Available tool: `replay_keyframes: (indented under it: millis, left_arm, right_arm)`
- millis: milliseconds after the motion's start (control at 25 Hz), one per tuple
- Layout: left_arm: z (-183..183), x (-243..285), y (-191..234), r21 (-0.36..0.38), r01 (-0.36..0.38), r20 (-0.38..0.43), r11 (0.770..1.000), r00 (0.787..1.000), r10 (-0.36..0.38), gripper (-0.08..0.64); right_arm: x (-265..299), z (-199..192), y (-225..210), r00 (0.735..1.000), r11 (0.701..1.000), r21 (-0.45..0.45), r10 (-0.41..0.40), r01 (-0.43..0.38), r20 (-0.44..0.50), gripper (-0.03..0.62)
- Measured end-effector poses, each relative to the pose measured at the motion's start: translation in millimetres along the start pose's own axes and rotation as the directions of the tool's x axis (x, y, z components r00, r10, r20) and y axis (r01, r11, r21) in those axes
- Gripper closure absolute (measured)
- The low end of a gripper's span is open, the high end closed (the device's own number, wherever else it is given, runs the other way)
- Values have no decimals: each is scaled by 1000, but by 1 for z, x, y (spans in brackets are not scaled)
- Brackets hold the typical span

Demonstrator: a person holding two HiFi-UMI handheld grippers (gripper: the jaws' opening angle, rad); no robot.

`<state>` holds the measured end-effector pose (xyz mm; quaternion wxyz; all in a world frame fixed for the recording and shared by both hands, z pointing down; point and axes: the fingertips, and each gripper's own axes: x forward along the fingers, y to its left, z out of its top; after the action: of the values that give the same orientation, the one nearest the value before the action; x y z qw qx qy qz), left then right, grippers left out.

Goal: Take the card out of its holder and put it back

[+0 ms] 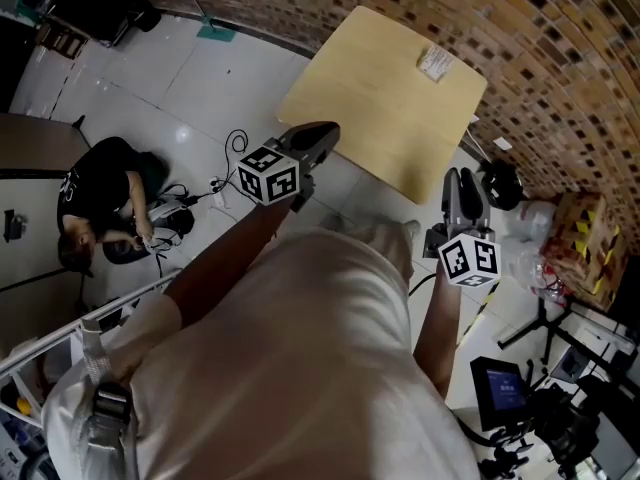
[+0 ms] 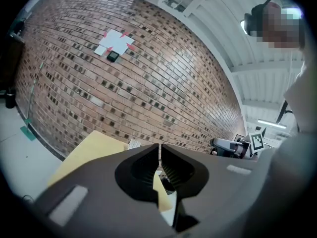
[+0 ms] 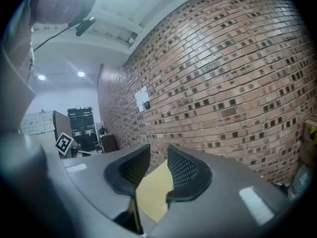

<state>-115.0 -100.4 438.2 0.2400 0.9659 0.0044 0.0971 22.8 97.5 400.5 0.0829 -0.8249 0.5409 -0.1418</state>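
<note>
**Approach to the table, card not yet reached**

My left gripper (image 1: 322, 131) has its jaws together with nothing in them. My right gripper (image 1: 456, 178) has its jaws apart and empty, only tabletop showing through the gap. The card in its holder (image 1: 436, 63) lies flat on the wooden table (image 1: 370, 108), near the far edge by the brick wall (image 1: 560, 48), well apart from both grippers. It is too small to tell card from holder. Judgement: thin, light, probably slick and bendy. Pin the holder by one edge, draw the card by its exposed end, light squeeze only
</note>
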Motion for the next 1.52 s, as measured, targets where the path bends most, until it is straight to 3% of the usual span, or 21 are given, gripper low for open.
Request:
replay_keyframes:
  millis: [200,480,640,720,1000,1160,1400,1520]
  left_arm:
    - [-7,-6,11,-27,-22,3,999,1000,22,537]
    - [-19,-9,16,-36,-9,-16,999,1000,9,535]
    - [-29,-7,30,-168,-22,4,986,1000,23,537]
    - [-34,2,26,-196,-11,0,980,1000,11,537]
    - [-34,64,17,-197,-11,-36,980,999,4,535]
    - [-14,93,7,-225,6,-14,974,1000,-10,534]
    - [-7,138,12,-104,-32,-78,994,997,24,529]
    - [1,158,20,-116,-57,-66,992,997,50,529]
  right_arm:
    - [8,6,7,1000,999,-29,18,-18,-4,488]
    - [-3,9,-4,999,999,8,-33,33,4,492]
    - [-12,10,-14,998,998,4,-56,56,2,492]
    - [-17,10,-24,997,997,14,-75,75,0,492]
    - [4,-9,-72,996,995,69,-64,69,-64,492]
    - [31,1,-95,994,999,23,-34,37,-108,492]
    - [71,28,-135,994,1000,0,-5,5,-105,492]
    - [91,36,-148,993,1000,-8,20,-21,-113,492]
